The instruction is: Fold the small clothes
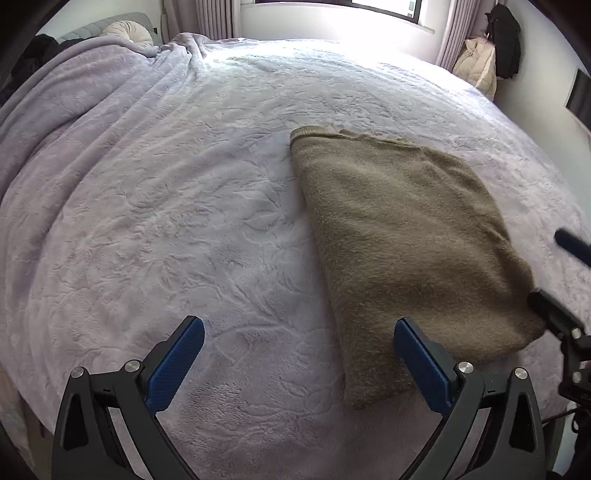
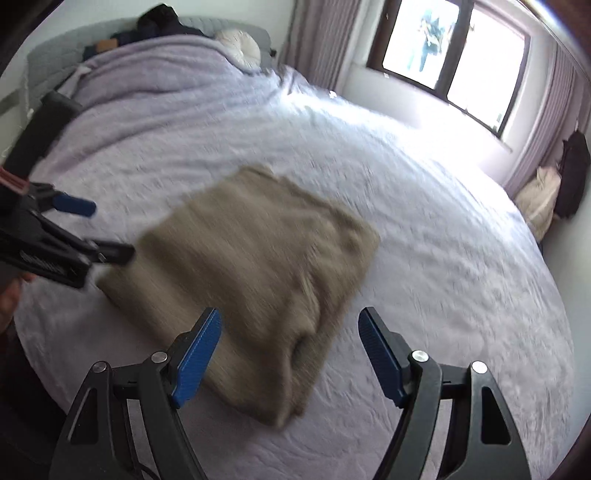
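Observation:
A tan knit garment [image 1: 406, 240] lies folded into a rough rectangle on the lilac bed cover [image 1: 166, 221]. My left gripper [image 1: 299, 332] hovers at the garment's near left corner, jaws wide open; only the right finger [image 1: 421, 365] overlaps the cloth's edge. In the blurred right wrist view the same garment [image 2: 258, 258] lies flat. My right gripper [image 2: 290, 332] stands open above its near edge, gripping nothing. The left gripper [image 2: 99, 229] shows at the garment's left side, open. At the far right of the left wrist view the right gripper [image 1: 557, 271] is beside the cloth's right edge.
The bed cover [image 2: 443, 240] spreads wide around the garment. A bunched blanket [image 1: 74, 96], a round cushion [image 1: 129, 33] and dark clothes [image 2: 162, 18] lie at the headboard. A window [image 2: 454, 48], curtains and hanging coats [image 1: 502, 40] stand beyond the bed.

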